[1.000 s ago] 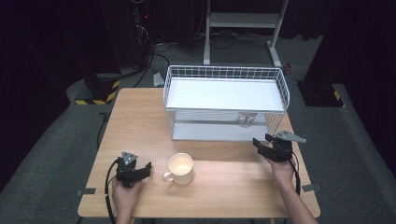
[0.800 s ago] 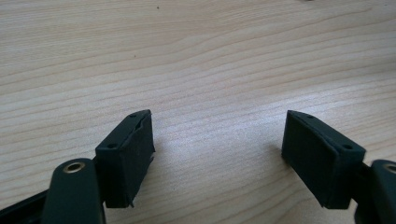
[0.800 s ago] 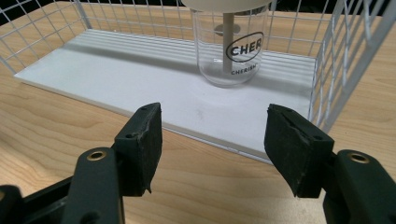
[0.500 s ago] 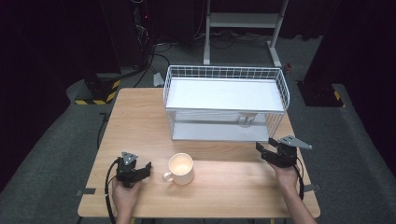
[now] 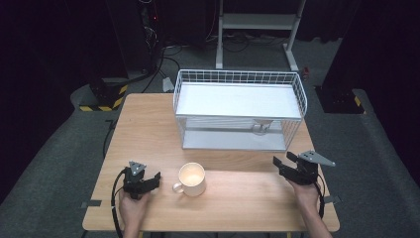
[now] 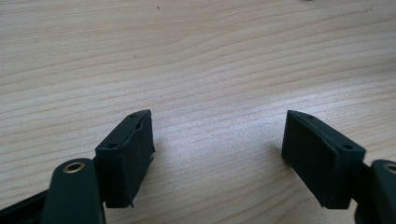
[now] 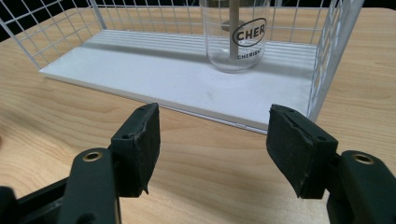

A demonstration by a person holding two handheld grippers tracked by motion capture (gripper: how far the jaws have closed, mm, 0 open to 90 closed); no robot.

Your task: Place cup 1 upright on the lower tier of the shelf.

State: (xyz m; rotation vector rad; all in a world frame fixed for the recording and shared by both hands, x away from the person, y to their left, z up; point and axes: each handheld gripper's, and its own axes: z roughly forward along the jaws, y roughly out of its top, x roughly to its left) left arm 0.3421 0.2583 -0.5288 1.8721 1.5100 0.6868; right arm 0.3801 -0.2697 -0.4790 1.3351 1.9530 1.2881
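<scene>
A cream mug [image 5: 192, 179] stands on the wooden table [image 5: 148, 129], handle toward its left. Left of the mug rests my left gripper [image 5: 154, 179], open, with only bare wood between its pads [image 6: 217, 144]. At the table's right side my right gripper [image 5: 282, 161] points toward a white wire rack [image 5: 237, 79]. Its jaws have just been opening and stand open with nothing between them [image 7: 212, 135]. A clear glass [image 7: 236, 37] with black lettering stands on the rack's lower white shelf [image 7: 163, 74], well beyond my right jaws. In the high view the glass [image 5: 261, 128] sits under the upper shelf.
The rack has a wire-walled upper tray and takes up the far half of the table. Its right wire wall [image 7: 334, 51] stands just ahead of my right jaw. Bare wood lies between the mug and my right gripper. Dark floor and cables surround the table.
My right gripper has drawn back from the rack toward the table's near right edge, its jaws spreading wider. The left gripper and the mug have stayed put.
</scene>
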